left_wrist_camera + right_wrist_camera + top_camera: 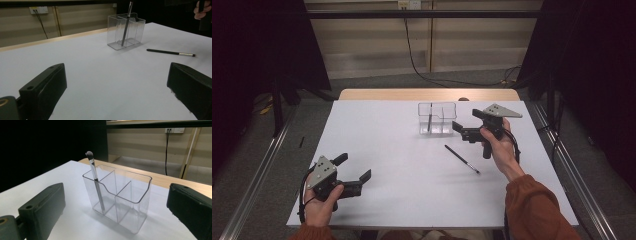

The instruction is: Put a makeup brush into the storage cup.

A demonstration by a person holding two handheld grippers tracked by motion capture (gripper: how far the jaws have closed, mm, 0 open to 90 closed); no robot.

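Observation:
A clear plastic organizer (443, 114) with several compartments stands at the far middle of the white table (387, 150). One dark makeup brush (430, 122) stands upright in its left compartment, bristles up. A second brush (462, 159) lies flat on the table to the right of centre. My right gripper (466, 119) is open and empty, just right of the organizer and facing it. In the right gripper view the organizer (130, 200) and its brush (96, 180) sit close ahead. My left gripper (355, 166) is open and empty near the front left; its view shows the organizer (135, 30) and the lying brush (170, 52) farther off.
A wooden strip (427, 94) runs along the table's far edge. Dark curtains hang on both sides and a black cable (412, 55) trails on the floor behind. Metal rails (257, 175) flank the table.

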